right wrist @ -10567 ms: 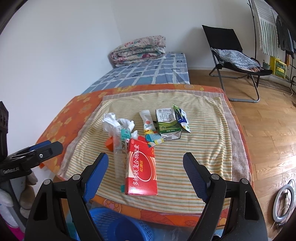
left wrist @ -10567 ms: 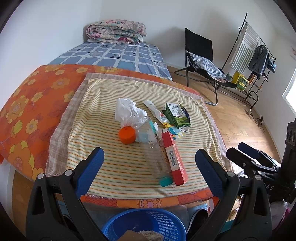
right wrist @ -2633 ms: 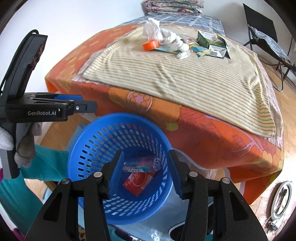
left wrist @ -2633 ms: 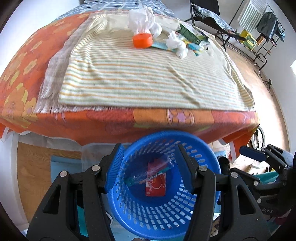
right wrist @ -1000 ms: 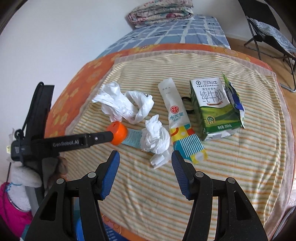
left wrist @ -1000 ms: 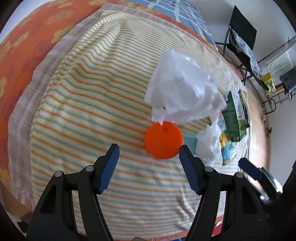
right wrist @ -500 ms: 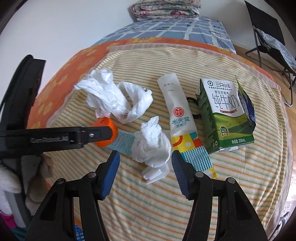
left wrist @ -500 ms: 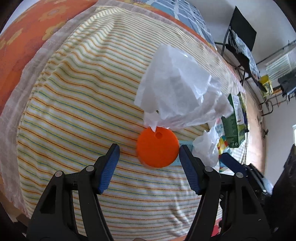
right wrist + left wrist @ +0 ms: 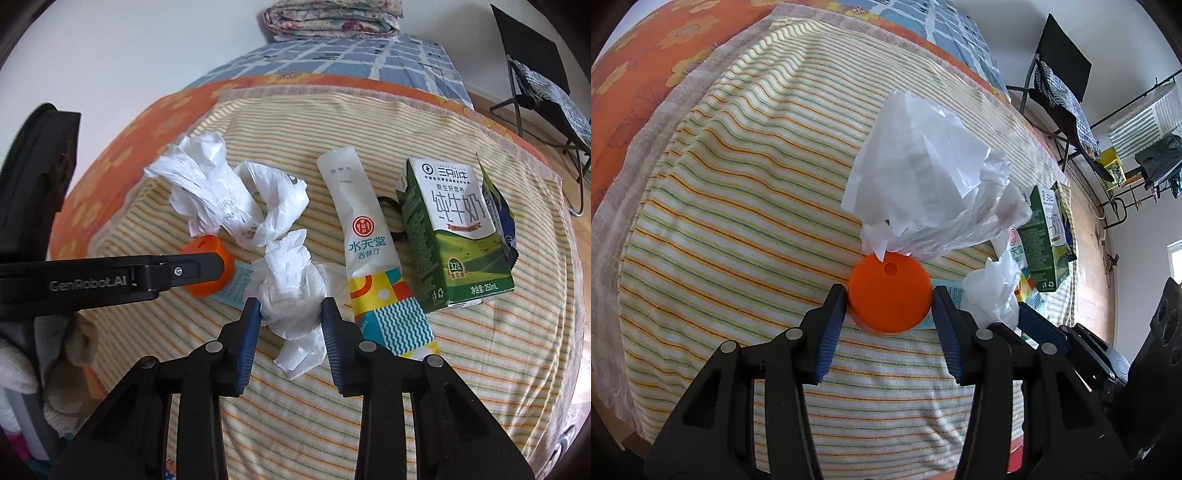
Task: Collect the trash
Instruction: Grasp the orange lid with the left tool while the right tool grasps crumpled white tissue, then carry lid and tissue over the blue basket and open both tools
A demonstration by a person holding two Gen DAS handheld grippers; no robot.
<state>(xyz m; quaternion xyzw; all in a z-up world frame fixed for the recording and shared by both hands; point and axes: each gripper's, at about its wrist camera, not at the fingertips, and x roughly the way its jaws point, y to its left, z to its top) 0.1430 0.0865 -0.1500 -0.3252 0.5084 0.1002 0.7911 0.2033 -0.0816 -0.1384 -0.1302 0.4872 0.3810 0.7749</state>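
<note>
Striped cloth (image 9: 480, 369) over orange floral bedspread (image 9: 147, 122)

Orange cap (image 9: 889, 291), white tissue wad (image 9: 291, 291), green-and-white milk carton (image 9: 458, 236), striped cloth (image 9: 738, 221).

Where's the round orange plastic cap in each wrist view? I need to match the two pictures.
Left wrist view: round orange plastic cap sits centre, between the left hand-held gripper pads, which have just been closing on it.
Right wrist view: cap at left-centre, partly behind the left gripper's black arm.
Shared landmark: crumpled white tissue wad, just right of the cap.
</note>
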